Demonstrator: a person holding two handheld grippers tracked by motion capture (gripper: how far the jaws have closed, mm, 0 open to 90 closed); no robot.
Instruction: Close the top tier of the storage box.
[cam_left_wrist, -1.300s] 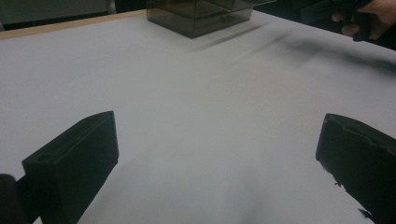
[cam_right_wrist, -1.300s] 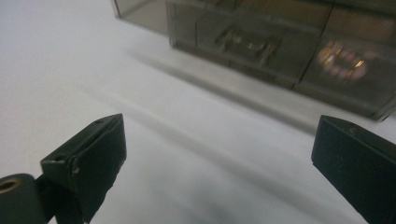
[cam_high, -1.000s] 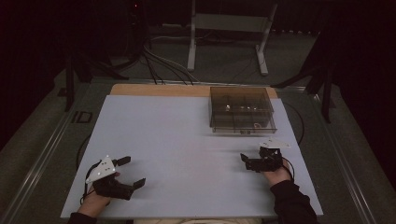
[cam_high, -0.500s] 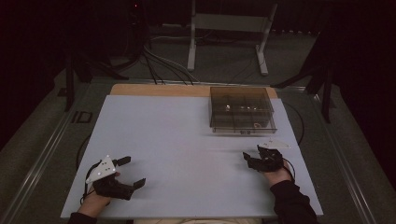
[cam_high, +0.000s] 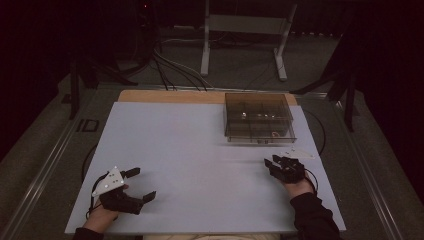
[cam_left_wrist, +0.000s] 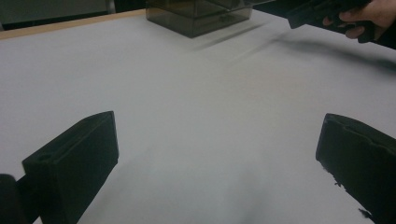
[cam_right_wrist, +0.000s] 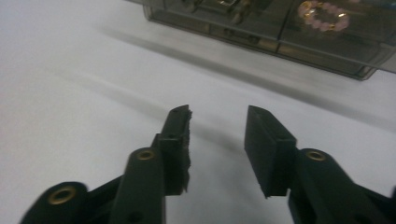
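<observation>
Pale, matte and smooth, the tabletop (cam_high: 200, 150) carries a smoky clear plastic box (cam_high: 258, 117) with compartments toward its far right side, and in one compartment I can see a ring of pink beads (cam_right_wrist: 324, 13). My right gripper (cam_high: 274, 164) sits just in front of that box, near but not touching it, its flat black jaws having just been closing, now with a narrow gap and nothing between them. My left gripper (cam_high: 142, 185) rests well apart at the near left, blocky jaws spread wide over bare surface.
</observation>
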